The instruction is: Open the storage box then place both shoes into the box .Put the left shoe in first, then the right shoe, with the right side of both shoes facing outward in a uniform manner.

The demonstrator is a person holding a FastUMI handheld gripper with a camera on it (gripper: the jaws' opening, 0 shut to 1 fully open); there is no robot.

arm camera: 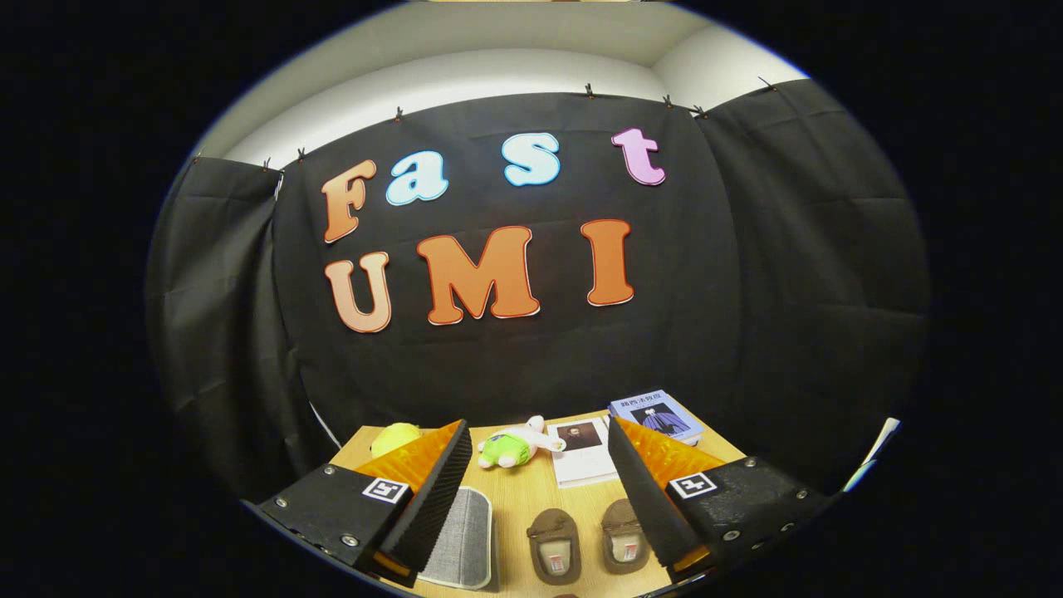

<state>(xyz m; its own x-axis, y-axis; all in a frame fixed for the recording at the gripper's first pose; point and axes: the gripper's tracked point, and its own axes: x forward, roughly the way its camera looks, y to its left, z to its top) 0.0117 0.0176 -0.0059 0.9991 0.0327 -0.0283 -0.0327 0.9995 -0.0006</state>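
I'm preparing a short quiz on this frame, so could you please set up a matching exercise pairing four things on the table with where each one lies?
Things:
1. pair of shoes
2. grey storage box
3. green plush toy
4. blue book

Places:
A. farthest back, by the black cloth wall
B. between the open fingers of the gripper, on the wooden table
C. beside one finger, next to the shoes
D. beyond the shoes, next to a white booklet

Pairs: 1-B, 2-C, 3-D, 4-A

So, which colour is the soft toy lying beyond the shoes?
Green and white; the soft toy shows best in the gripper view.
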